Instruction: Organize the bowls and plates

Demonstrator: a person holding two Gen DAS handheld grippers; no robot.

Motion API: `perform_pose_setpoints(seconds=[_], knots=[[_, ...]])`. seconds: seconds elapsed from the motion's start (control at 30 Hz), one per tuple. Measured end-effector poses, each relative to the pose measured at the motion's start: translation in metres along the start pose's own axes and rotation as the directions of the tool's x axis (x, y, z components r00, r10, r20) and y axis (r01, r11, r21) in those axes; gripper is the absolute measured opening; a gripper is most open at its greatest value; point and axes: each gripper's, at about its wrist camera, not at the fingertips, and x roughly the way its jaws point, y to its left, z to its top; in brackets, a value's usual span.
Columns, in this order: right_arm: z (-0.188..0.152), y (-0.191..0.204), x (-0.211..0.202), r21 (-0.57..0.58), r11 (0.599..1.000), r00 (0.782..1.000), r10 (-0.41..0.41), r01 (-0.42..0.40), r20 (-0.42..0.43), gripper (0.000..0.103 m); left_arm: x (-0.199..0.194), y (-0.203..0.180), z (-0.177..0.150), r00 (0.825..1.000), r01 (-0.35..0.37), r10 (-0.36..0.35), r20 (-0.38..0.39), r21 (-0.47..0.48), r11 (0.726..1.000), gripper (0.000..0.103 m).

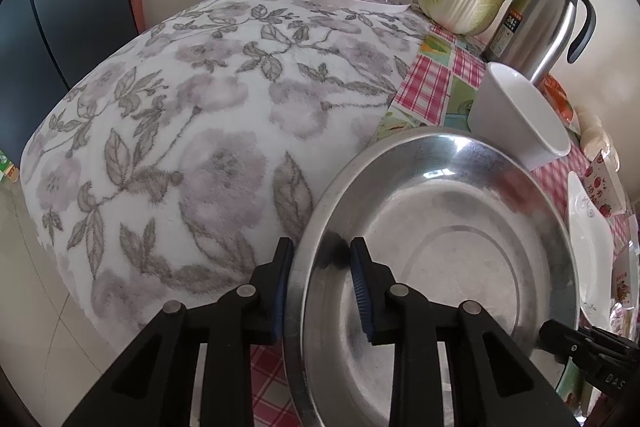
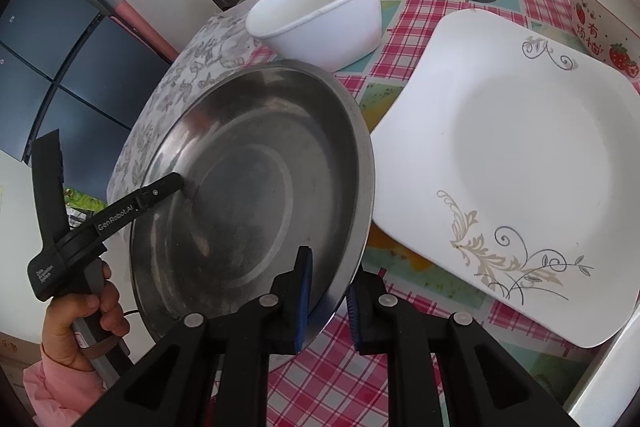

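Tongs on both sides, the left tongs (image 1: pixel 322 291) and the right tongs (image 2: pixel 329 301), pinch the metal plate (image 2: pixel 256 187) tilted above the table (image 2: pixel 404 7) edge, so weak pinching could drop it.

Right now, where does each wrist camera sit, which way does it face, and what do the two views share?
Left wrist: on the left gripper, looking down its fingers, which straddle the steel plate rim; floral cloth behind.
Right wrist: on the right gripper, at the opposite rim, facing the white square plate; the person's left hand shows.
Shared: steel plate, white bowl, cabbage.
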Motion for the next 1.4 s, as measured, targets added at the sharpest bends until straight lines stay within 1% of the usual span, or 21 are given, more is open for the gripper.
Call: perform_pose_setpoints(seconds=[0.2,0.33,0.47,0.6,0.8,1.0,1.17,1.4], knots=[[0.001,0.007,-0.006,-0.029,1.000,1.000,-0.008,0.008,0.014,0.017,-0.009,0.001,-0.002,1.000,-0.014,0.014,0.006,-0.002,1.000,0.026],[0.002,0.011,-0.016,-0.043,0.999,0.999,-0.001,0.002,0.033,0.017,-0.018,0.004,-0.005,1.000,0.012,-0.012,0.001,-0.033,0.999,0.026],[0.002,0.012,-0.027,-0.054,0.999,0.999,0.007,-0.004,0.054,0.017,-0.029,0.000,-0.005,1.000,0.012,-0.012,0.010,-0.030,0.999,0.026],[0.003,0.012,-0.043,-0.066,0.998,0.996,0.018,-0.012,0.089,0.017,-0.045,-0.007,-0.003,0.999,0.031,-0.029,0.034,-0.036,0.999,0.026],[0.004,0.003,-0.074,-0.057,0.997,0.986,0.055,-0.046,0.155,0.017,-0.079,-0.030,0.010,0.995,0.040,-0.040,0.090,-0.005,0.999,0.026],[0.003,-0.013,-0.109,-0.028,0.997,0.966,0.082,-0.077,0.246,0.017,-0.112,-0.067,0.027,0.987,0.067,-0.071,0.144,0.033,0.997,0.026],[0.006,-0.030,-0.147,-0.002,0.998,0.936,0.054,-0.057,0.349,0.017,-0.131,-0.110,0.040,0.977,0.096,-0.108,0.182,0.074,0.993,0.026],[0.004,-0.068,-0.185,0.068,0.996,0.893,0.025,-0.062,0.449,0.017,-0.138,-0.164,0.049,0.968,0.155,-0.175,0.181,0.120,0.981,0.026]])
